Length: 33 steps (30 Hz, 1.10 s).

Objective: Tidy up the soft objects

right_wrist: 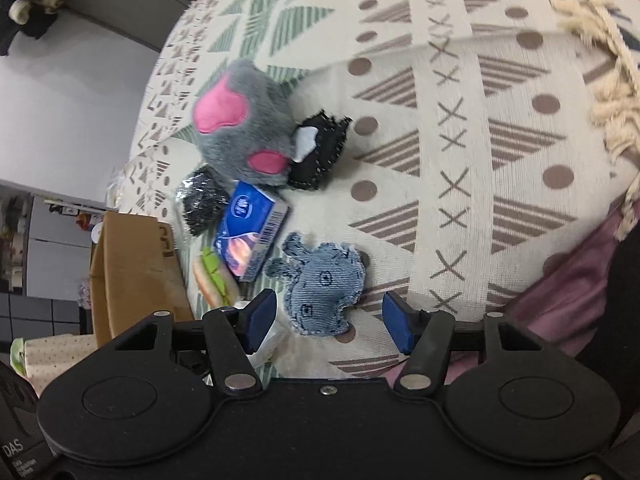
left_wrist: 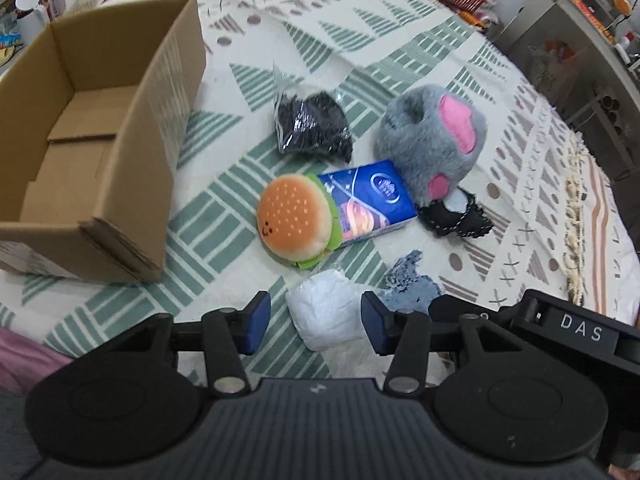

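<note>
Hovering: left claw (left_wrist: 316, 322), spread wide, white crinkly plastic-wrapped bundle (left_wrist: 325, 312) between pads, ungripped.
Right claw (right_wrist: 329, 318): spread wide, frayed blue denim plush (right_wrist: 324, 284) just ahead.
Destination: open brown cardboard box (left_wrist: 160, 80), far left, empty.
Risk: slippery wrap squirting out on closing.

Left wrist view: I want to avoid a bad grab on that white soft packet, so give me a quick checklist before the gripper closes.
1. Left gripper open wide enough: ok, blue pads stand apart on both sides of the white packet.
2. Packet centred between the fingers: ok, roughly in the middle of the gap.
3. Neighbours clear of the fingers: not ok, the denim toy lies right by the right-side pad.
4. Burger plush out of the way: ok, it lies beyond the packet.
5. Cardboard box ready: ok, open-topped, nothing visible inside.
6. Right gripper clear: cannot tell, open, close to the denim toy.
</note>
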Each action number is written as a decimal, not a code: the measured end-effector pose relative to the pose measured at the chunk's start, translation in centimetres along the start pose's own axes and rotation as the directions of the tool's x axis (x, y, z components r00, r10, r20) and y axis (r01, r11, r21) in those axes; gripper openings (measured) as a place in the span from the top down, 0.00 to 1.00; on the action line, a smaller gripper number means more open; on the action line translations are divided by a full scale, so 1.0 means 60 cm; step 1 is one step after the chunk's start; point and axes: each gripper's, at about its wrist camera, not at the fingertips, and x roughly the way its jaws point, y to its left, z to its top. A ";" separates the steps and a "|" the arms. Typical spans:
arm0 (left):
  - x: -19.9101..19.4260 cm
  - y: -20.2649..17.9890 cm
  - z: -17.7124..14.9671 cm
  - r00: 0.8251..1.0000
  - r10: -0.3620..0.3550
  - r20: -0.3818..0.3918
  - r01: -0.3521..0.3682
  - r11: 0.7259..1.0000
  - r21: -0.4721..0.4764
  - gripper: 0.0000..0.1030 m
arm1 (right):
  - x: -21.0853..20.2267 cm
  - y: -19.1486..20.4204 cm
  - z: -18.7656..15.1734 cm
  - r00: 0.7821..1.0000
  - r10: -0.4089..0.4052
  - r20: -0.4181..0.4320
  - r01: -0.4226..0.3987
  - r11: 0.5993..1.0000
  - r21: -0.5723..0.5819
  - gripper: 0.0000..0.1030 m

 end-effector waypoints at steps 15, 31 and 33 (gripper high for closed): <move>0.015 -0.012 -0.004 0.999 -0.026 0.020 0.027 0.998 -0.054 0.66 | 0.045 -0.005 0.005 0.999 -0.027 0.023 0.026 0.998 0.060 0.72; -0.093 -0.012 -0.008 0.986 -0.020 0.165 0.020 1.000 0.000 0.66 | -0.048 0.027 -0.014 0.964 -0.004 0.266 0.026 0.996 -0.081 0.81; -0.111 -0.009 -0.011 0.982 -0.018 0.187 0.017 1.000 0.011 0.66 | -0.058 0.032 -0.020 0.958 0.010 0.287 0.024 0.993 -0.112 0.81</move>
